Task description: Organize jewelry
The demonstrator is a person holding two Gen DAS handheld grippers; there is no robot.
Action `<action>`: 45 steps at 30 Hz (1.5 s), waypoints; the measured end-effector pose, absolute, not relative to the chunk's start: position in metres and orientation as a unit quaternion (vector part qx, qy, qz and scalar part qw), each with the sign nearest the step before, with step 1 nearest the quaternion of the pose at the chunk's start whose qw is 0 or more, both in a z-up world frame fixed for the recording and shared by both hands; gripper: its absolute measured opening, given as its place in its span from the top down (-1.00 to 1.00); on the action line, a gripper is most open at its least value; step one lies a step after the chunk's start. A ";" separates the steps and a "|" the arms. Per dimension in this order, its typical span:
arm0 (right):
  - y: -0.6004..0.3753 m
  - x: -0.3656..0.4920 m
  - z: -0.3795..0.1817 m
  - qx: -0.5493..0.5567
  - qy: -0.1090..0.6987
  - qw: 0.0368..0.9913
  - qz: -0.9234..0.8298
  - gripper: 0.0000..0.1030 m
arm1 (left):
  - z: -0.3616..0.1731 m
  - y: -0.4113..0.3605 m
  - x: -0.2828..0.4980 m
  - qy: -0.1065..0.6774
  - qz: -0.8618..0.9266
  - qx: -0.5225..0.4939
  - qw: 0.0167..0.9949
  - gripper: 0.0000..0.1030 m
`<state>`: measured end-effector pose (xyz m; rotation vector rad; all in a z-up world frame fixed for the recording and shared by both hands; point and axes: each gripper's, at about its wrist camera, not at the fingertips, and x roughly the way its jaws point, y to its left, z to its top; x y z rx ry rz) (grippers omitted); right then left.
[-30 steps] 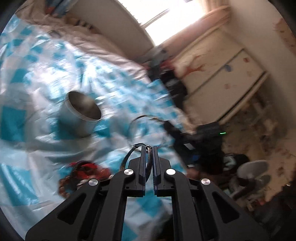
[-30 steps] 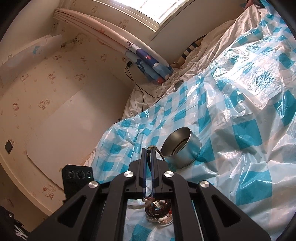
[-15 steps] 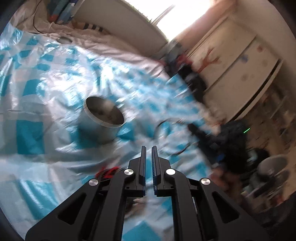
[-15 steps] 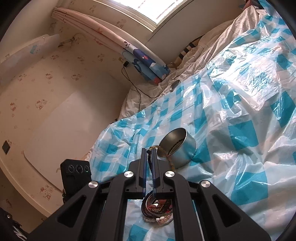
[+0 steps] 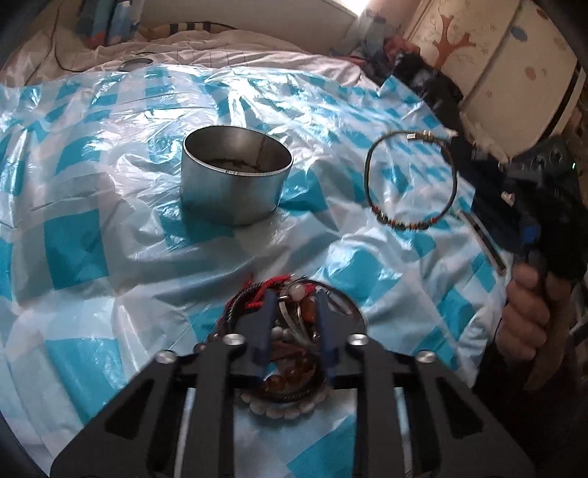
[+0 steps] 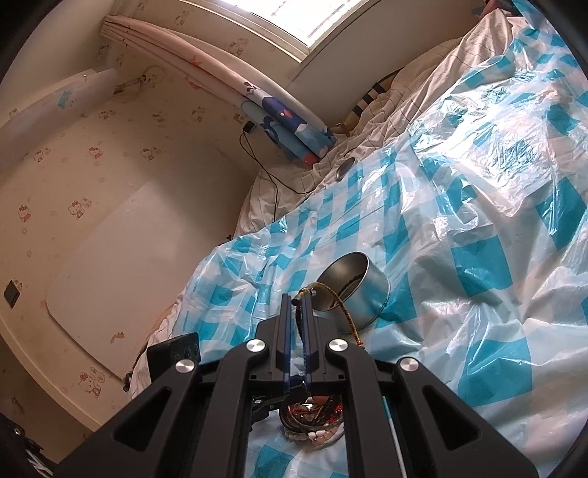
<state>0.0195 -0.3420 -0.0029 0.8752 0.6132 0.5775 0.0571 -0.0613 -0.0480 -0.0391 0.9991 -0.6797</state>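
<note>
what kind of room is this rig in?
Most likely a bedroom in a home. The work surface is a bed covered with a blue-checked plastic sheet, a painted wardrobe stands beside it, and cartoon wallpaper runs under a window.

A bedroom in a home — a bed (image 6: 386, 121) with rumpled white bedding fills the right, spread with a blue-checked plastic sheet (image 6: 459, 228). A bright window (image 6: 294, 22) sits at the far wall, with a cartoon-print curtain (image 6: 264, 103) beside it. The left wall carries wallpaper (image 6: 84, 154) dotted with small cartoon cats — a child's touch. A white wardrobe (image 5: 507, 73) with a painted tree stands at the far right.
</note>
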 end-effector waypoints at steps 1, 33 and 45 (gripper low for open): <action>-0.342 0.020 -0.003 0.411 0.288 0.821 0.271 0.85 | -0.049 -0.060 0.057 0.472 -0.317 -0.019 0.822 0.82; -0.337 0.030 -0.001 0.418 0.279 0.816 0.284 0.85 | -0.046 -0.041 0.092 0.492 -0.306 -0.083 0.811 0.42; -0.336 0.029 -0.001 0.419 0.281 0.815 0.286 0.85 | -0.050 -0.043 0.090 0.487 -0.283 -0.041 0.825 0.92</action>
